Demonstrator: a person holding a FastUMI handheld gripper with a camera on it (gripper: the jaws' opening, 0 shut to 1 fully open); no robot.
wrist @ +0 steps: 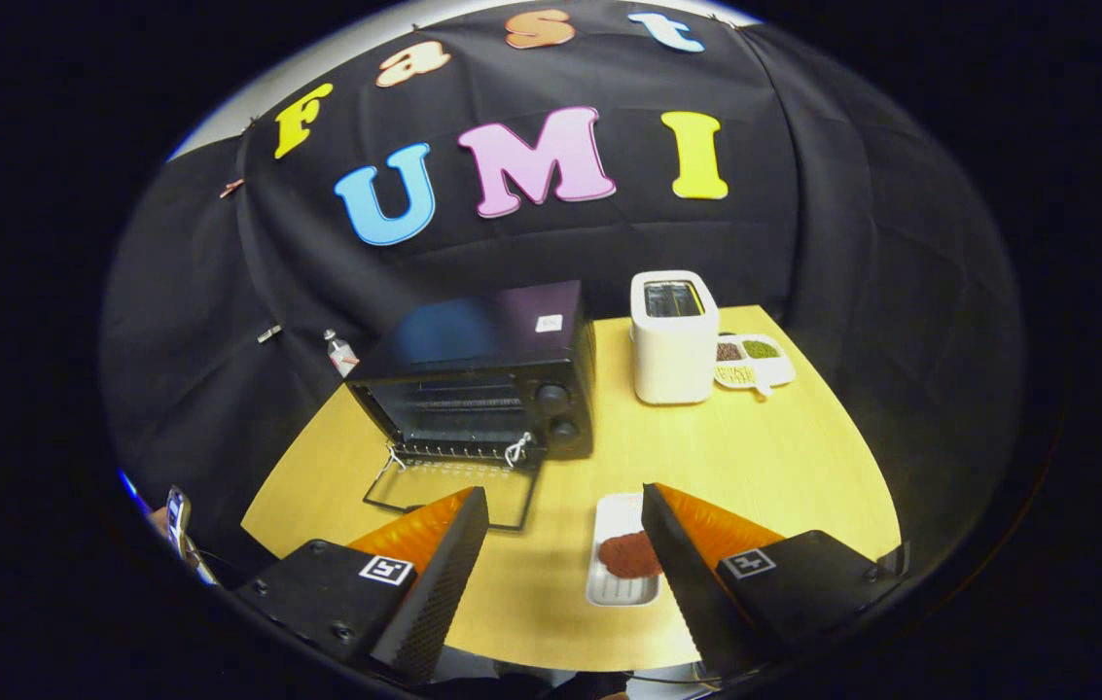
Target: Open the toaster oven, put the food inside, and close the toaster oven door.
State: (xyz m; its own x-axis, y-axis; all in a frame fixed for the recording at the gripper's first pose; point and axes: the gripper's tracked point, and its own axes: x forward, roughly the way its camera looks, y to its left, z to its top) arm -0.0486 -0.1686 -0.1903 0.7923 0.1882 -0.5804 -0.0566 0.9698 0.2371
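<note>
- the toaster oven (492, 379) sits at the far left of the wooden table (784, 457), its glass door (453, 486) already dropped flat toward the near side.
- the gripper (565, 510) hangs spread wide and holds nothing, above the near edge of the table.
- the food, a round brown patty (626, 556), lies on a white tray (617, 588) between the fingers, close against the right one, not yet lifted.
- judged from this: opening done; loading and closing remain.
- far right, a white toaster (673, 340) stands beside a divided dish (757, 362).
</note>
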